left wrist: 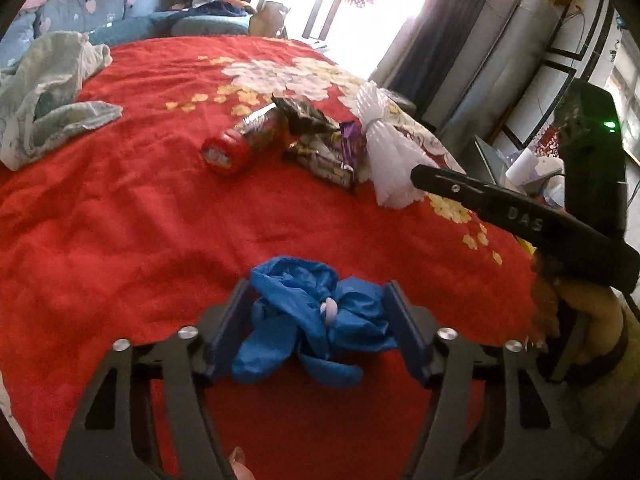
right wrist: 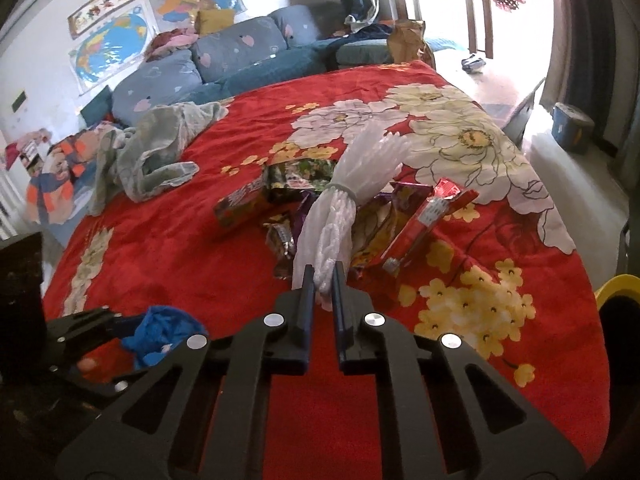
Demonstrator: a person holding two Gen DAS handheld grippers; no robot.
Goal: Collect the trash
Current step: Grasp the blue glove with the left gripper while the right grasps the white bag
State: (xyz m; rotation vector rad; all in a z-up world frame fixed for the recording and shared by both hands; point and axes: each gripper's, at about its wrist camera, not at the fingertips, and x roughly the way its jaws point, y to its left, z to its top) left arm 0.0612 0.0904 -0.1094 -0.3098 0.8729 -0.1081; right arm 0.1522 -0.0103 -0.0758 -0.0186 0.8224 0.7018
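Your left gripper (left wrist: pixel 320 312) sits low over the red floral blanket (left wrist: pixel 120 220) of the bed, its jaws partly open with the crumpled blue glove (left wrist: pixel 308 320) between them; the blue pads stand close against both sides of the glove, but a firm pinch cannot be confirmed from the left wrist view. In that view the glove lies at 6 o'clock, near the lower edge, directly in front of the fingers. Your right gripper (right wrist: pixel 322 280) has its jaws drawn nearly together on the near end of the white plastic bundle (right wrist: pixel 340 208) — a bunch of translucent white pieces tied at the waist with a band. In the right wrist view the bundle runs from the fingertips at centre up toward 12 o'clock, lying across the pile of trash. The pile holds snack wrappers (right wrist: pixel 288 232) just to the 9 o'clock side of the bundle, a red carton (right wrist: pixel 428 216) leaning at the 3 o'clock side, and a red-capped jar (left wrist: pixel 240 140) on its side, seen in the left wrist view at 11 o'clock from the glove. A grey-green cloth (right wrist: pixel 160 152) lies crumpled at 10 o'clock on the blanket, well apart from the pile. Beyond the bed — at 12 o'clock — stands a blue sofa (right wrist: pixel 240 48) with cushions, and a map (right wrist: pixel 112 48) hangs on the wall behind it.
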